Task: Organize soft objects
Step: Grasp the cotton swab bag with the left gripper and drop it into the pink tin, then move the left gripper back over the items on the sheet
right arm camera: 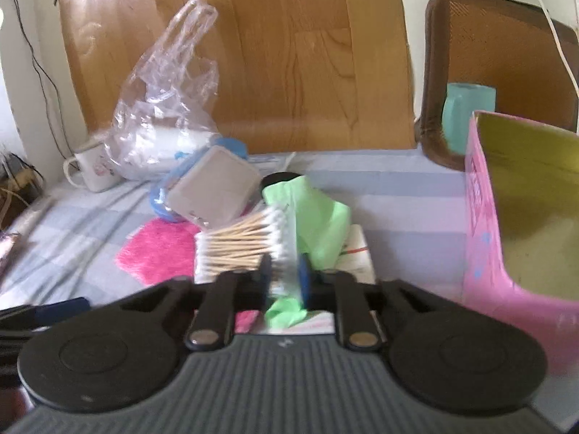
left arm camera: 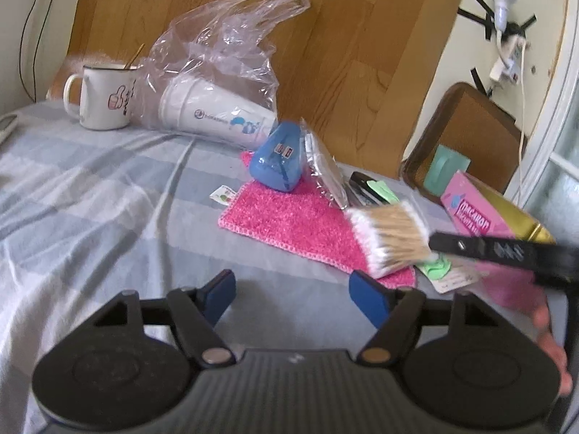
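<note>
Your pink box (right arm camera: 485,238) stands open at the right of the striped bedsheet (left arm camera: 108,188), and the pink cloth (left arm camera: 289,224) lies mid-bed. Your right gripper (right arm camera: 284,275) pinches the cotton swab bundle (right arm camera: 239,246) above that cloth. Your left gripper (left arm camera: 293,296) hangs partly open, empty.

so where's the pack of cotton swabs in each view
Left wrist view: the pack of cotton swabs is right of centre, over the pink cloth's near edge, held by the right gripper reaching in from the right.
Right wrist view: the pack is at centre, pinched between the right gripper's blue pads.
Shared landmark: the clear plastic bag at the back.
</note>
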A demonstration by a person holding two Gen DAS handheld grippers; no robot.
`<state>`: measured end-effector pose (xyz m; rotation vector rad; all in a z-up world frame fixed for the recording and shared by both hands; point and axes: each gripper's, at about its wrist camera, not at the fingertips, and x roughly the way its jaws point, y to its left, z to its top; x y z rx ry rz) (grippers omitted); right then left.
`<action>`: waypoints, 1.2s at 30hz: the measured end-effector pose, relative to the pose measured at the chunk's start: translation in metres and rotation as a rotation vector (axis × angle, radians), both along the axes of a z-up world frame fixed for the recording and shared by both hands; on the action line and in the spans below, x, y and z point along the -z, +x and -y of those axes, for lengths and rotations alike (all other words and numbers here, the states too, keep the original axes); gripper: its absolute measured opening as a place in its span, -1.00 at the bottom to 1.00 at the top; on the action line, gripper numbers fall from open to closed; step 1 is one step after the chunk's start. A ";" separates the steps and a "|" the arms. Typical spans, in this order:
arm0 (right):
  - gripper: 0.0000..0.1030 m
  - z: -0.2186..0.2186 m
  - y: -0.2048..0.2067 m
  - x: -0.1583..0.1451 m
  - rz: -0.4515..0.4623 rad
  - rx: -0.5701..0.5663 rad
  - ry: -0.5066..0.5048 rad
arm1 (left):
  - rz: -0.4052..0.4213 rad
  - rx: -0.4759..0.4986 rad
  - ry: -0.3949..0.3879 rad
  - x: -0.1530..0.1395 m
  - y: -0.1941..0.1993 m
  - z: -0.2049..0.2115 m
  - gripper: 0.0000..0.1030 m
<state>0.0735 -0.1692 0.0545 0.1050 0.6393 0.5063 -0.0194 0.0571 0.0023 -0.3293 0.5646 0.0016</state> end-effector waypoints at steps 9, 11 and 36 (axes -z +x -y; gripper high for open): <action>-0.80 0.048 -0.100 -0.002 0.010 -0.024 0.055 | 0.013 0.130 -0.005 -0.005 -0.004 0.015 0.38; -0.72 0.064 -0.115 0.006 -0.024 -0.003 0.066 | 0.009 0.194 0.000 -0.007 -0.007 0.032 0.27; -0.30 0.108 -0.123 -0.008 0.383 0.183 -0.081 | 0.157 0.555 0.072 -0.081 0.045 0.206 -0.18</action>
